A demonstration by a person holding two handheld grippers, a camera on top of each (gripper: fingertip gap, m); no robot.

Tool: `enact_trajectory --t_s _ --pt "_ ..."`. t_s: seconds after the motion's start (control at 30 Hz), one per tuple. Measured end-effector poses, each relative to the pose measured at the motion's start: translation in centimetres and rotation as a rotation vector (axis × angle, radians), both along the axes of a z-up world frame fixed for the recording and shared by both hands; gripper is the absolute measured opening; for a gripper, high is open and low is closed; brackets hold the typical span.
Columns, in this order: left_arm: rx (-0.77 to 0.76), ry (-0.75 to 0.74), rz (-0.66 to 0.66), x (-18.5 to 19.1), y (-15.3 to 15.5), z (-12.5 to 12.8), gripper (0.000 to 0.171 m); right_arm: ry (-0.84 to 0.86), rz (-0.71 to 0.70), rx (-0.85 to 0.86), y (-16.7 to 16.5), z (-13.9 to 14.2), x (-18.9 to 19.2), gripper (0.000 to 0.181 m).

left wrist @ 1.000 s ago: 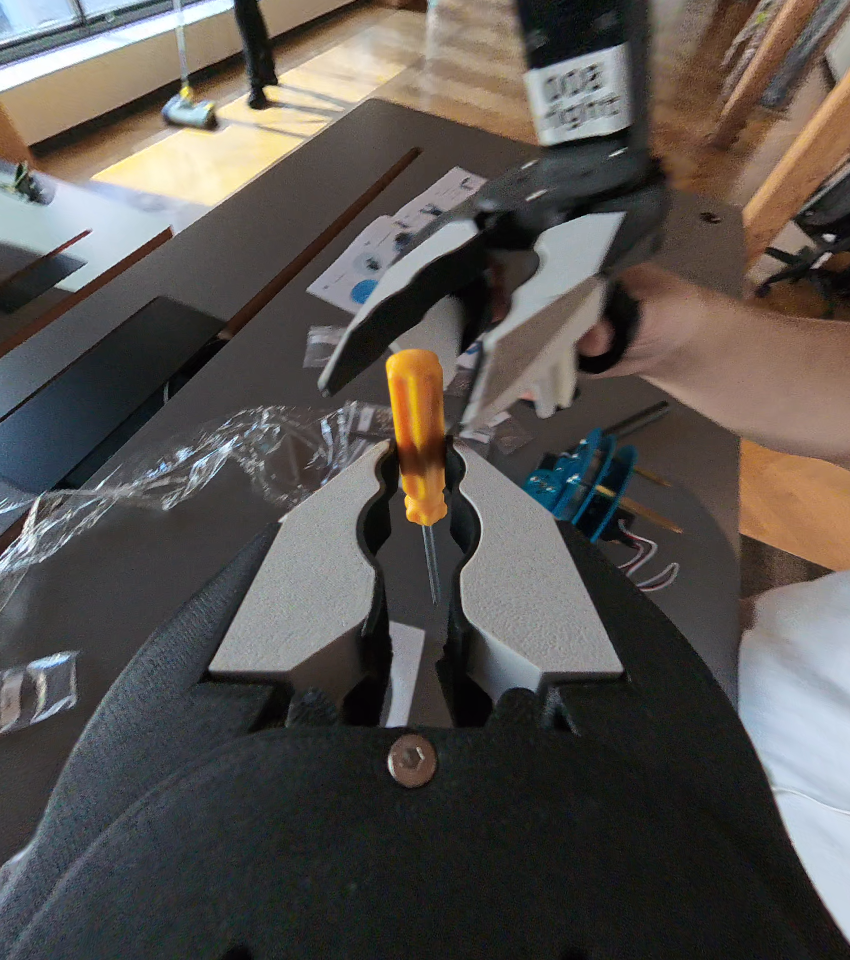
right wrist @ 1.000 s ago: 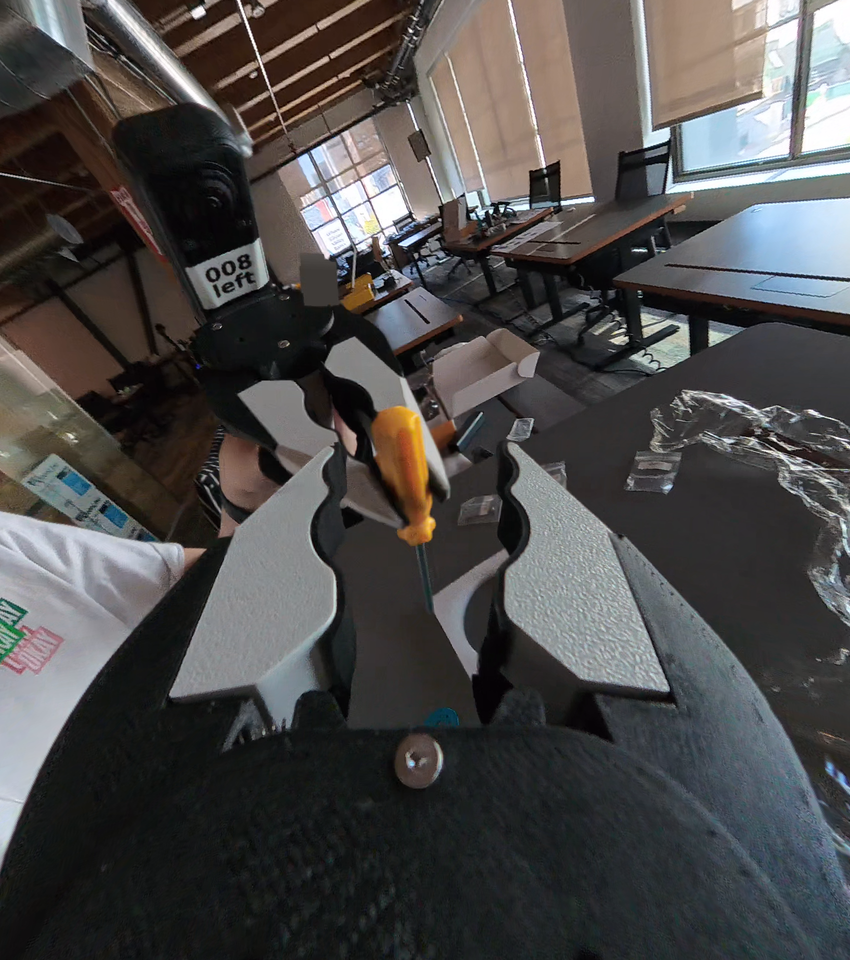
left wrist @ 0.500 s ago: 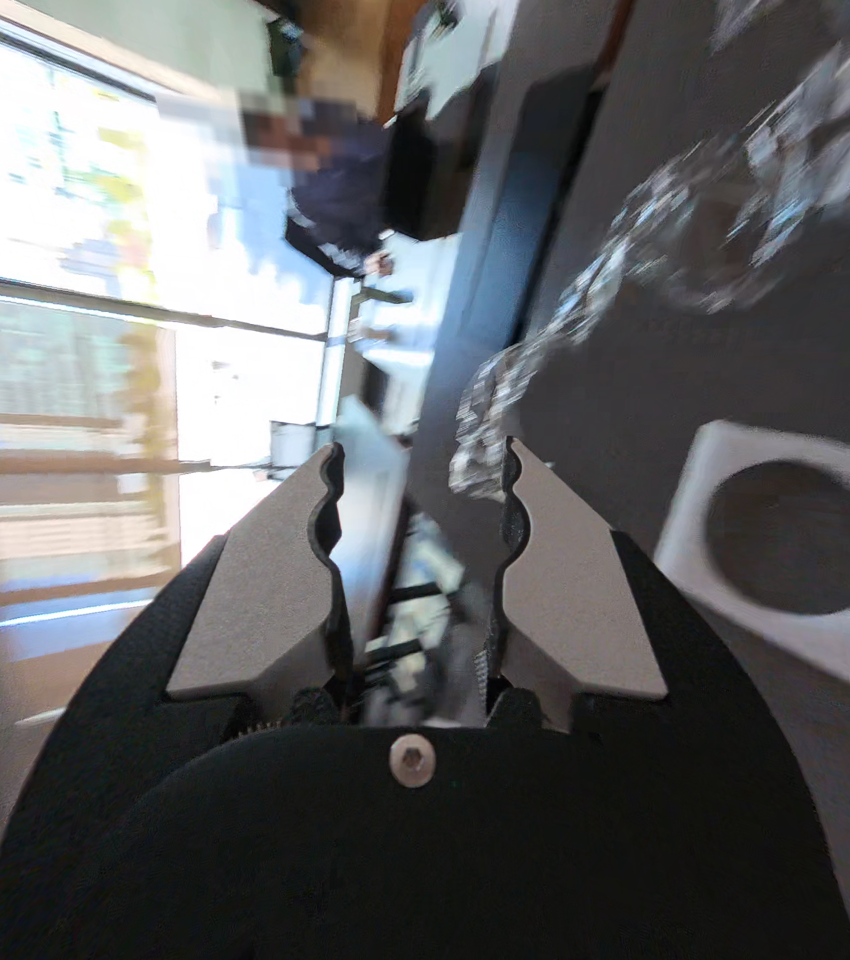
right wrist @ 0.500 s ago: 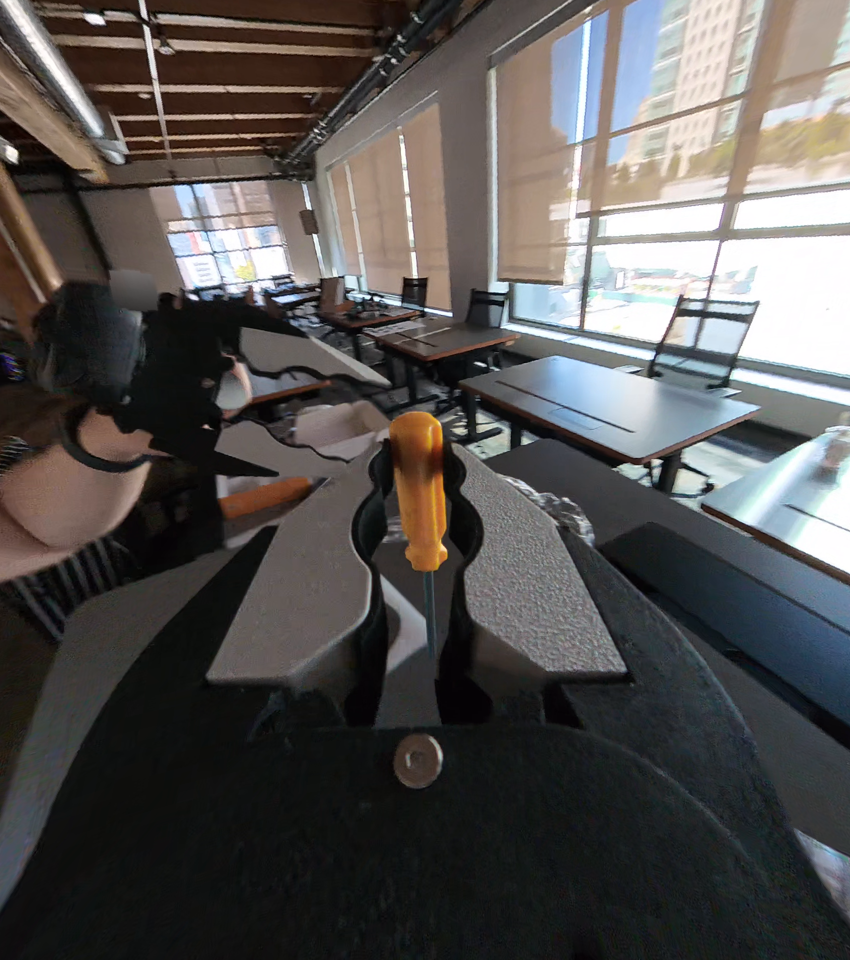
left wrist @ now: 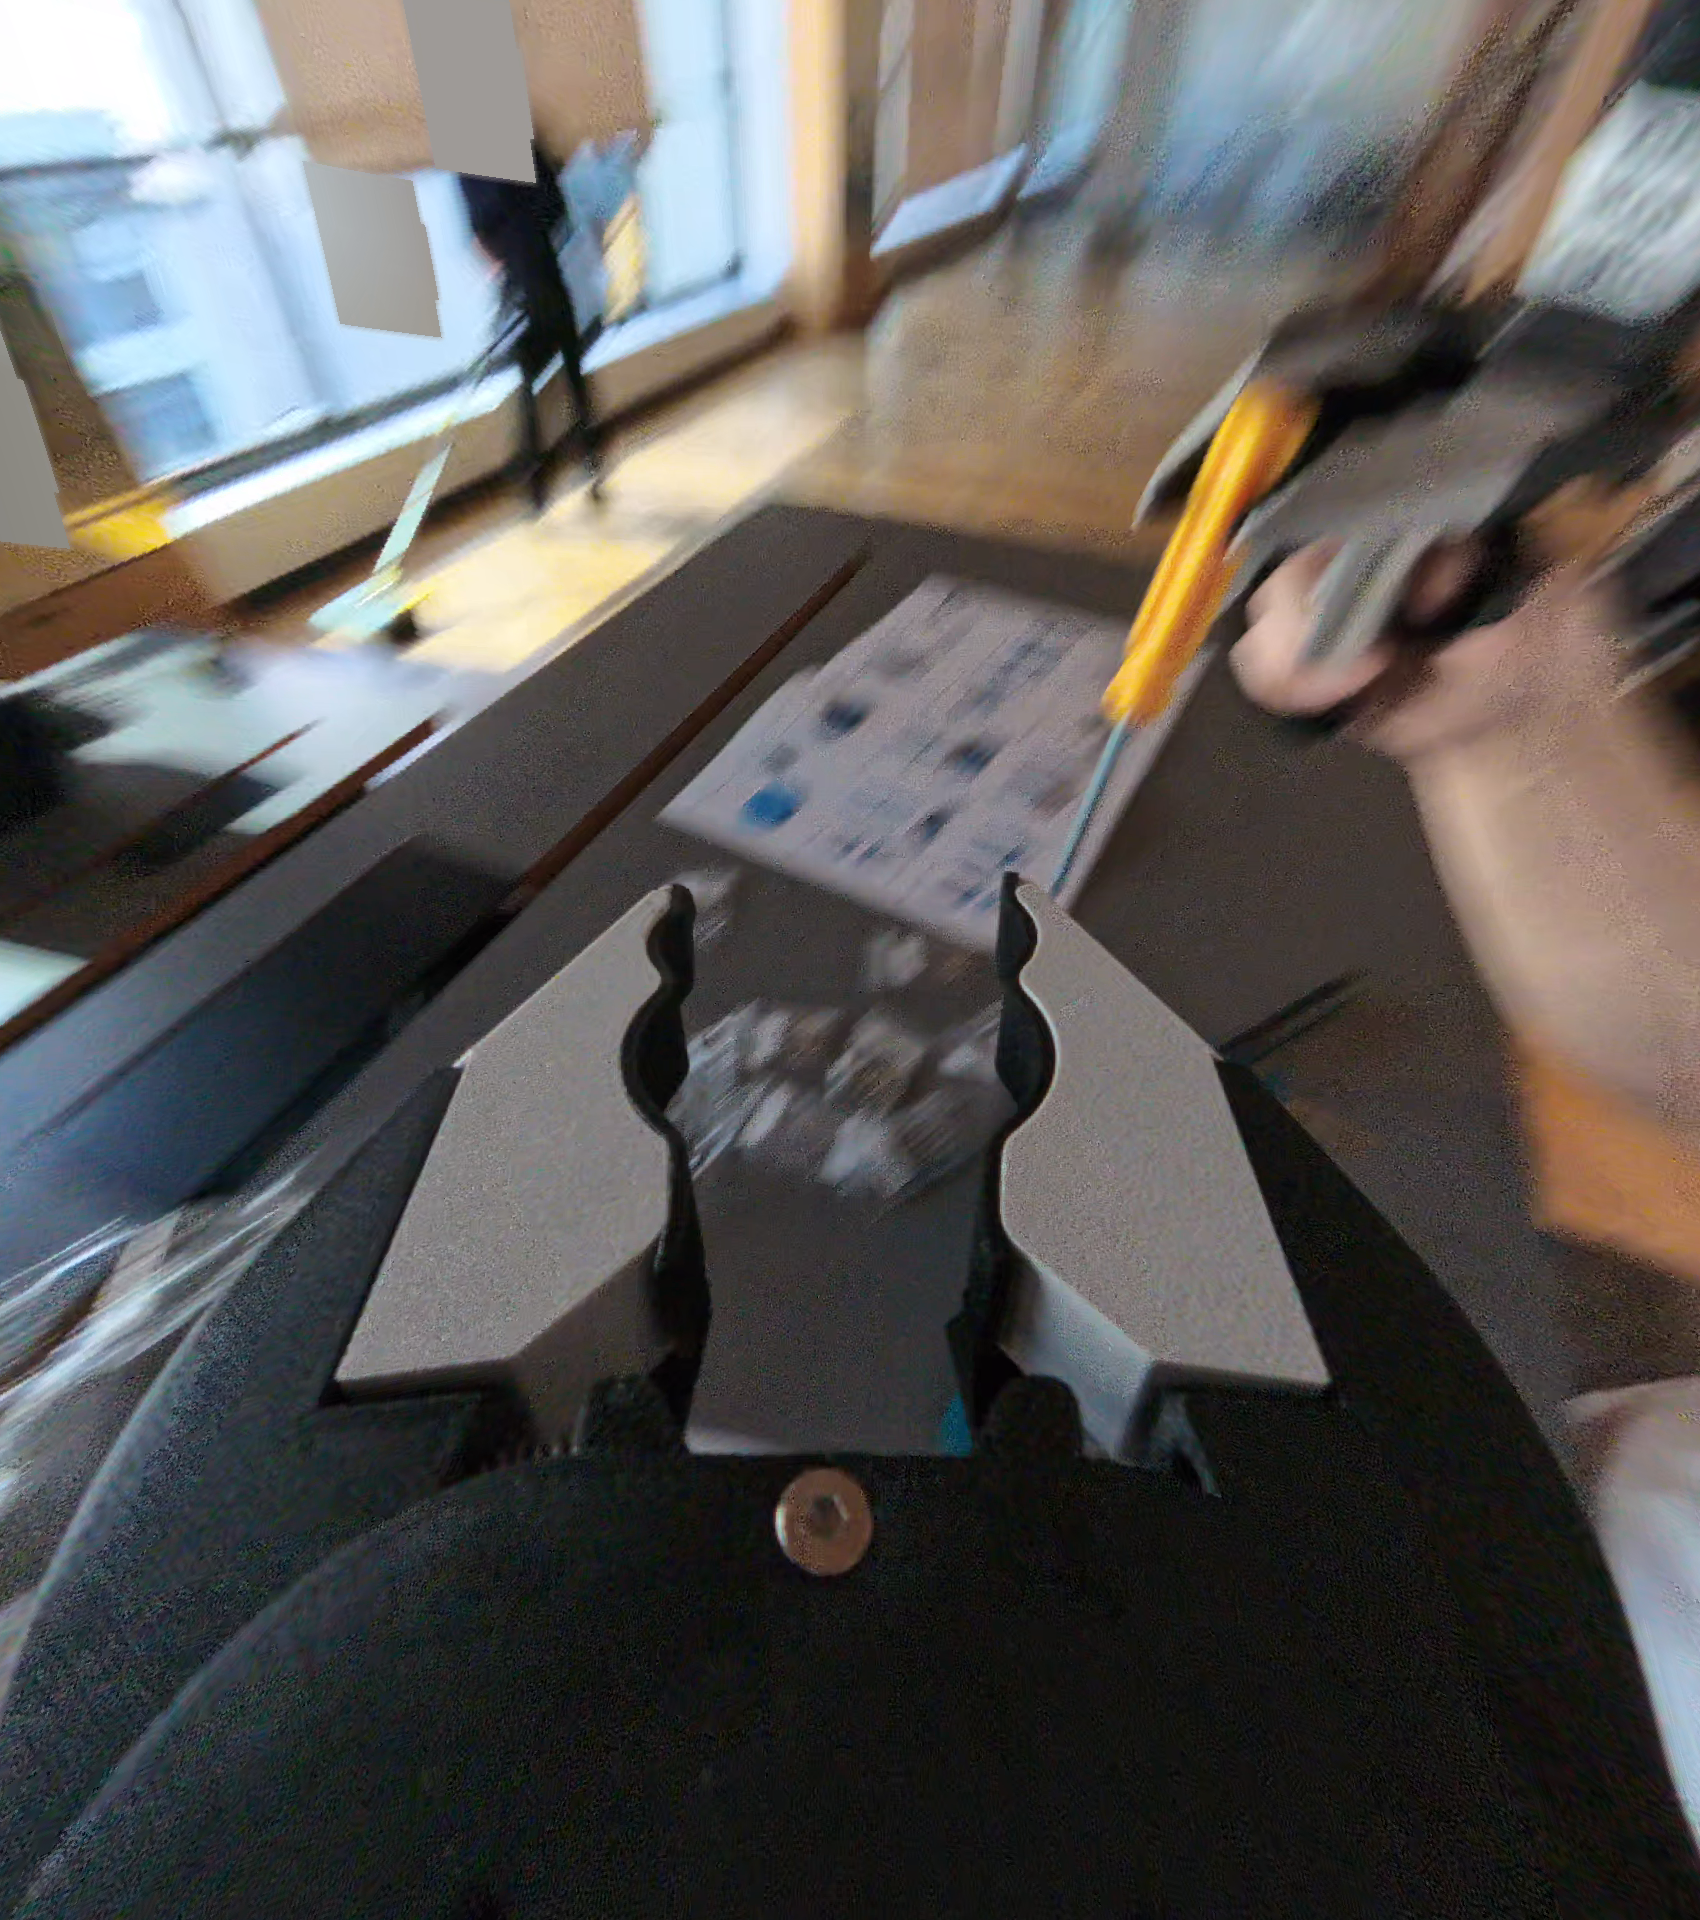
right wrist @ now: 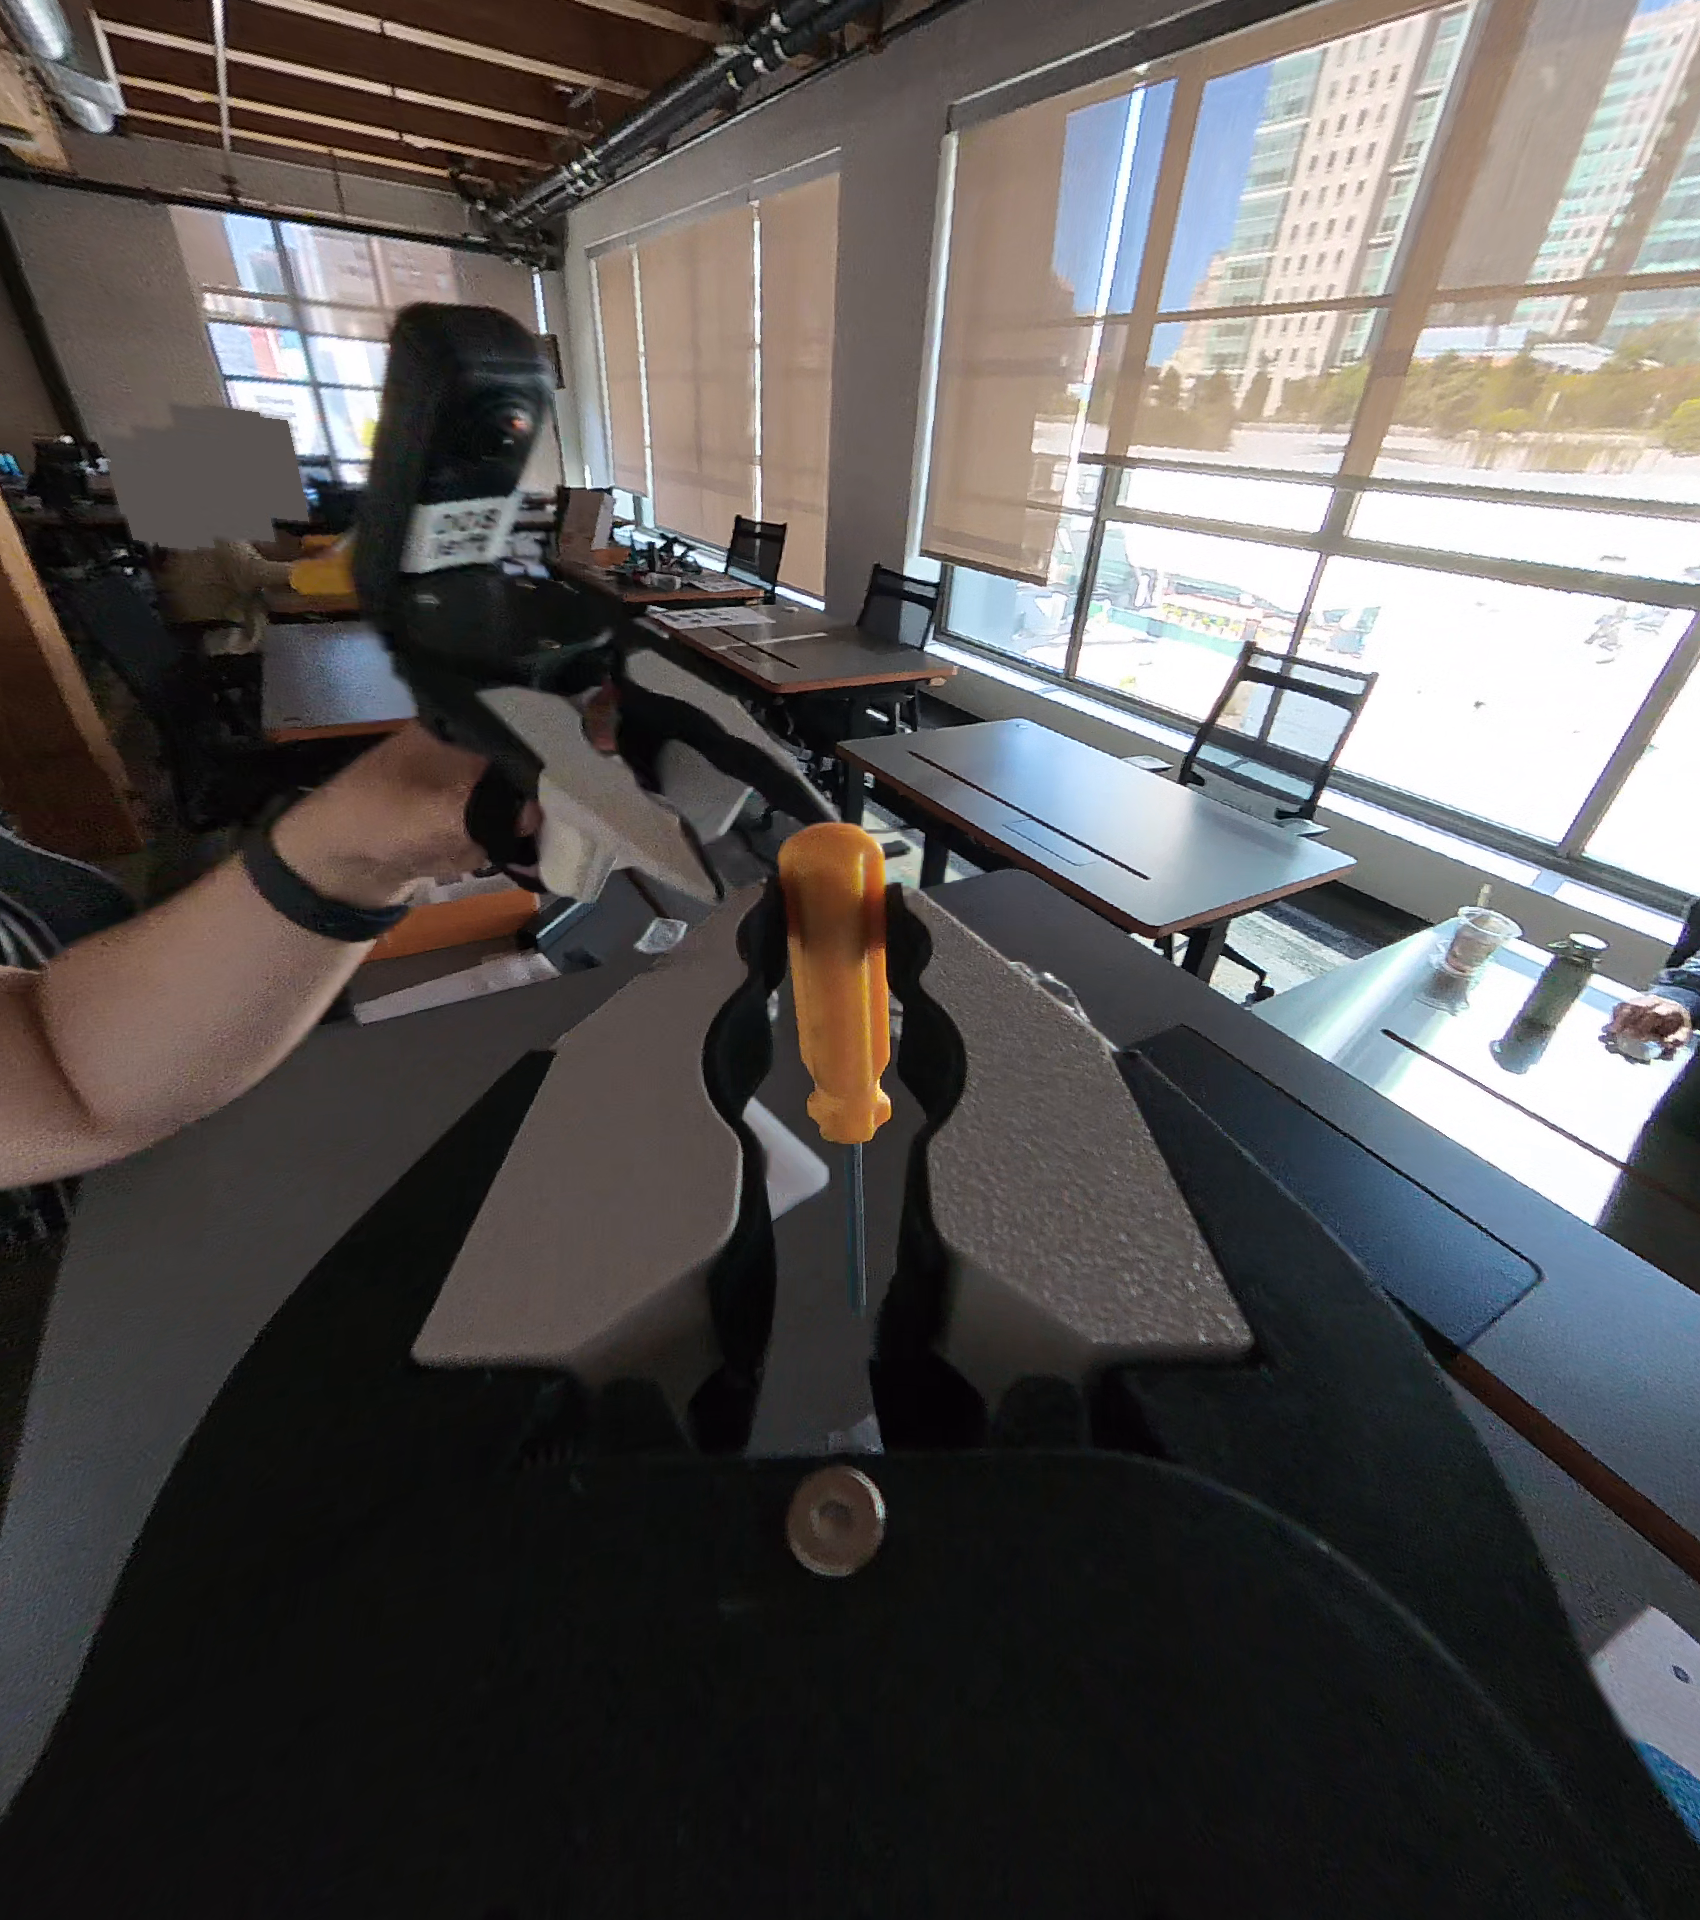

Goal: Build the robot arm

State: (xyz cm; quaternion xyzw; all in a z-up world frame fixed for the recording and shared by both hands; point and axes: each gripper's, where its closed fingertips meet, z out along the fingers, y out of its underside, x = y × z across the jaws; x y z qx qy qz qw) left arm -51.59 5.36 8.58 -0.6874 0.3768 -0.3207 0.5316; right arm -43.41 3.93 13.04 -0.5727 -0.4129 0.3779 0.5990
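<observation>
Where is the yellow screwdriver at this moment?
The yellow screwdriver is clamped in the right gripper, centre of the right wrist view, above the dark table; the left gripper is open.

Bright orange handle on the screwdriver (right wrist: 838, 997), grey fingers (right wrist: 1043, 1132) with black pads, a dark grey table (left wrist: 1272, 904), and a white sheet (left wrist: 919, 748) dotted with blue.

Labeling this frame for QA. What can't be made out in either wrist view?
- Small packets on the table, left wrist view: motion blur, contents unreadable.
- Printed sheet, left wrist view: blurred.
- Screwdriver tip type, right wrist view: too thin; blurred in the left wrist view.
- Right gripper pad contact on the handle: hidden by the handle itself.
- Left gripper: open, empty; what lies under it is hidden by its body.
</observation>
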Motion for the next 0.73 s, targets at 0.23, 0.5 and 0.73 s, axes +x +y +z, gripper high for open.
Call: enact_trajectory --t_s 0.23,0.5,0.73 --pt "-0.05 -0.212 -0.534 4.9 -4.8 -1.3 0.05 -0.1 0.168 -0.037 -5.1 -0.3 -3.1 0.017" --pt "0.057 0.003 -0.538 5.9 -5.2 -7.1 0.04 -0.158 0.321 -0.155 -4.7 -4.5 -4.6 0.017" --pt "-0.014 -0.037 -0.593 5.8 -5.2 -7.5 0.034 -0.261 0.392 -0.202 -3.5 -7.6 -5.3 0.016"
